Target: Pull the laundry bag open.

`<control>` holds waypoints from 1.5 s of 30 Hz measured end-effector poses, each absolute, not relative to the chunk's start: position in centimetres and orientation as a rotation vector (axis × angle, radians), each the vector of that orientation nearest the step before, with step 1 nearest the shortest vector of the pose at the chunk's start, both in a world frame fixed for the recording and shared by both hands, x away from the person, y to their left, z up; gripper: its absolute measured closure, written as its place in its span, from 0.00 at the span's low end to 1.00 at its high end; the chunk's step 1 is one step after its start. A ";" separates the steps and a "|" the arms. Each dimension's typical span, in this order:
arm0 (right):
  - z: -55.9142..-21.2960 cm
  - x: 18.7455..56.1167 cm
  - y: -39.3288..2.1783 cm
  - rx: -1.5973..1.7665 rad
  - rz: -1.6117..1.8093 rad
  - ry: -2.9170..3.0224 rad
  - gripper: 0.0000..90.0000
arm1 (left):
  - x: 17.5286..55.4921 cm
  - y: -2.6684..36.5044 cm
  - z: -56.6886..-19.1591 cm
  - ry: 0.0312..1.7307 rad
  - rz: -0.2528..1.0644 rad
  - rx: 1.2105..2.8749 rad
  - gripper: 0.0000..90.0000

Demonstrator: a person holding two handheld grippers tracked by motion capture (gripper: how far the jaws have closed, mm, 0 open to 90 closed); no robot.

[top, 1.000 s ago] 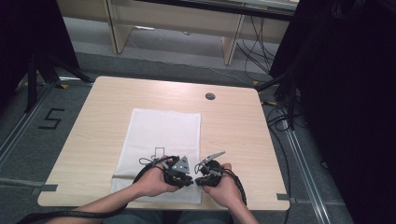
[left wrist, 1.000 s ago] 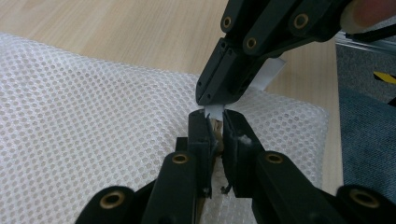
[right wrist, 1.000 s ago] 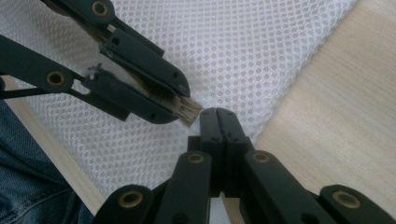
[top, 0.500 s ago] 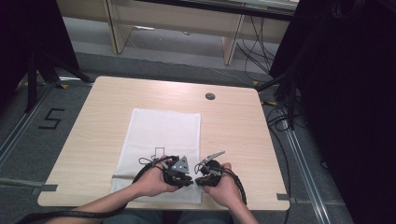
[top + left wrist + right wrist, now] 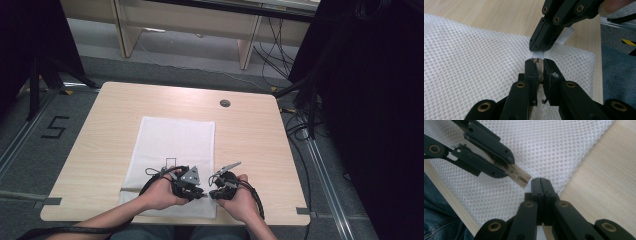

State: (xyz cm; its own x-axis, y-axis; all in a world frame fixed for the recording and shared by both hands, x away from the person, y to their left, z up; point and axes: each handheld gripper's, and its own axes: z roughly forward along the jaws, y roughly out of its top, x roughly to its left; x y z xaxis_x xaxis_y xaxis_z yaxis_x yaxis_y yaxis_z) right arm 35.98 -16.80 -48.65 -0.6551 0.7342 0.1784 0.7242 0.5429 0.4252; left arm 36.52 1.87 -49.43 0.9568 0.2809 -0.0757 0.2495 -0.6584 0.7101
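Two grippers meet at the near edge of the wooden table (image 5: pixel 260 130), over the white mesh cloth (image 5: pixel 170 145). Nothing has changed from the earlier frames: both hands hold the same spot, so you're mid-handover, not moving on. Your left gripper (image 5: pixel 538 65) is clamped on a small wooden clothespin (image 5: pixel 520 177) just above the cloth. Your right gripper (image 5: pixel 540 181) is fully closed, apparently pinching a white tag (image 5: pixel 564 36) at the clothespin's tip.

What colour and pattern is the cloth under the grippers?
White mesh cloth, dotted all over with small round holes; the left gripper view shows it best.
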 end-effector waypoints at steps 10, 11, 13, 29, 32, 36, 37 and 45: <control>-48.8 36.1 -17.0 1.256 0.768 2.747 1.00 | 36.5 1.9 -49.4 0.375 0.051 2.317 0.91; -48.8 36.1 -17.0 1.255 0.767 2.747 1.00 | 36.4 1.9 -49.4 0.373 0.054 2.318 0.91; -48.7 35.9 -16.8 1.315 0.745 2.745 1.00 | 36.3 1.9 -49.3 0.366 0.064 2.327 0.91; -48.7 36.0 -16.9 1.299 0.751 2.749 1.00 | 36.2 2.3 -49.0 0.354 0.072 2.340 0.91; -48.7 36.0 -16.9 1.289 0.751 2.749 1.00 | 36.1 2.4 -49.0 0.359 0.073 2.337 0.91; -48.7 36.1 -16.9 1.261 0.757 2.754 1.00 | 36.1 2.4 -49.0 0.359 0.073 2.338 0.91; -48.8 36.1 -16.9 1.260 0.757 2.755 1.00 | 36.1 2.4 -49.0 0.357 0.075 2.338 0.91; -48.7 36.0 -16.9 1.275 0.749 2.745 1.00 | 36.1 2.7 -48.8 0.330 0.093 2.352 0.91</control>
State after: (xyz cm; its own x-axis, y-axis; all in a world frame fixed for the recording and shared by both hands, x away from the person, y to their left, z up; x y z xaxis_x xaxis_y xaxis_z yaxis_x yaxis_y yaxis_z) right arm 36.02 -16.86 -48.70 -0.6655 0.7255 0.1753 0.7141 0.5504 0.4327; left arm 36.12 2.75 -48.82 0.9641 0.2637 -0.0298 0.2098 -0.6886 0.6941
